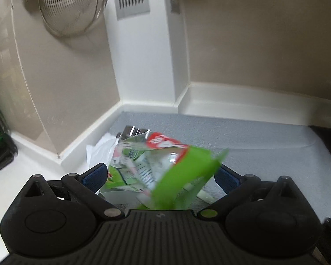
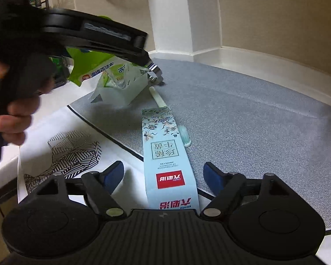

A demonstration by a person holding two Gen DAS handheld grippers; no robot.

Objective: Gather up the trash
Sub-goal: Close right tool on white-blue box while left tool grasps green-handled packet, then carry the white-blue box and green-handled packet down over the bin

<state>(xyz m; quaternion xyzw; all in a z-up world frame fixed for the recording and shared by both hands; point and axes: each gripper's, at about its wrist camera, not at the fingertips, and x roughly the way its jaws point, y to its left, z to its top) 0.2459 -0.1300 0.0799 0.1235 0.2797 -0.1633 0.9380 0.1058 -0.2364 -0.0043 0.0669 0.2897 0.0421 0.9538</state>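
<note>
A crumpled green, white and red plastic wrapper [image 1: 161, 167] lies between the wide-open fingers of my left gripper [image 1: 161, 174] on the grey mat [image 1: 264, 145]; whether the pads touch it I cannot tell. It also shows in the right wrist view [image 2: 112, 81], under the left gripper's body [image 2: 88, 35]. A light blue toothpaste box [image 2: 167, 154] lies lengthwise between the open fingers of my right gripper [image 2: 163, 176], untouched. A white toothbrush [image 2: 165, 110] lies just beyond the box.
White tissue or plastic [image 1: 101, 148] and a shiny metal object [image 1: 132, 131] lie behind the wrapper near the corner. A wire strainer [image 1: 72, 6] hangs on the wall. A black-and-white patterned sheet [image 2: 70, 152] lies left of the mat. White skirting [image 1: 242, 101] borders the counter.
</note>
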